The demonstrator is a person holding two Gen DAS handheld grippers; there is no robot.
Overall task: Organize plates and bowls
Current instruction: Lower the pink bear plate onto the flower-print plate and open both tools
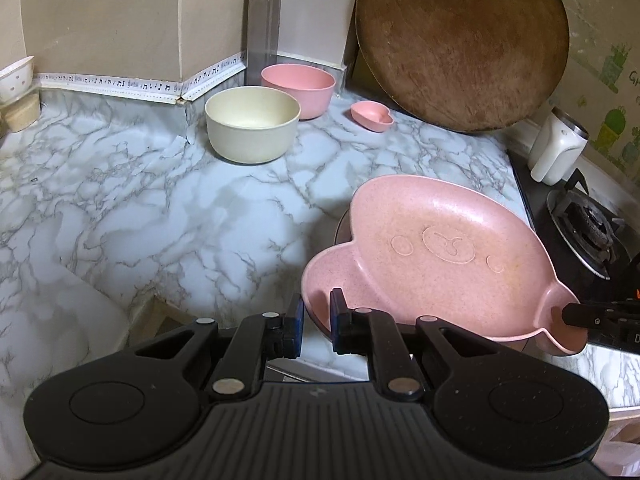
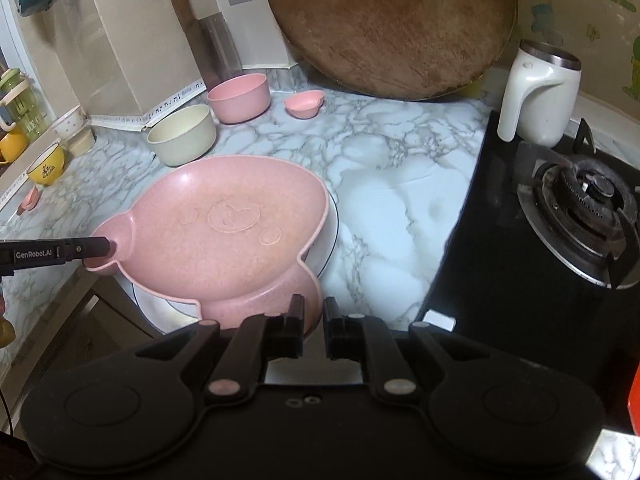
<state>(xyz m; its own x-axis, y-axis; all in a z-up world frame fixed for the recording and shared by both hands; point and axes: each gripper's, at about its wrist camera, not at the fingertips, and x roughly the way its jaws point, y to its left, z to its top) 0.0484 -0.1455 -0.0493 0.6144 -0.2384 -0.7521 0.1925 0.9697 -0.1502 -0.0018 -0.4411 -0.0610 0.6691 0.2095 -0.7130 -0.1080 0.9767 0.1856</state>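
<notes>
The pink plate [image 1: 436,256], stiff, light and likely slippery, is clamped by one ear in the left gripper [image 1: 316,312] jaws and the other in the right gripper [image 2: 310,312] jaws, above a white plate [image 2: 326,240] on the tabletop [image 1: 160,208]

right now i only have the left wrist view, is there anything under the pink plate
Observer: Yes, a white plate with a dark rim lies below the pink plate; I cannot tell if they touch.
Operator: is the right tool gripping properly
Observer: The right tool is shut on the plate's near ear.
Operator: more bowls off to my left
Observer: A yellow bowl stands on the ledge at far left.
</notes>
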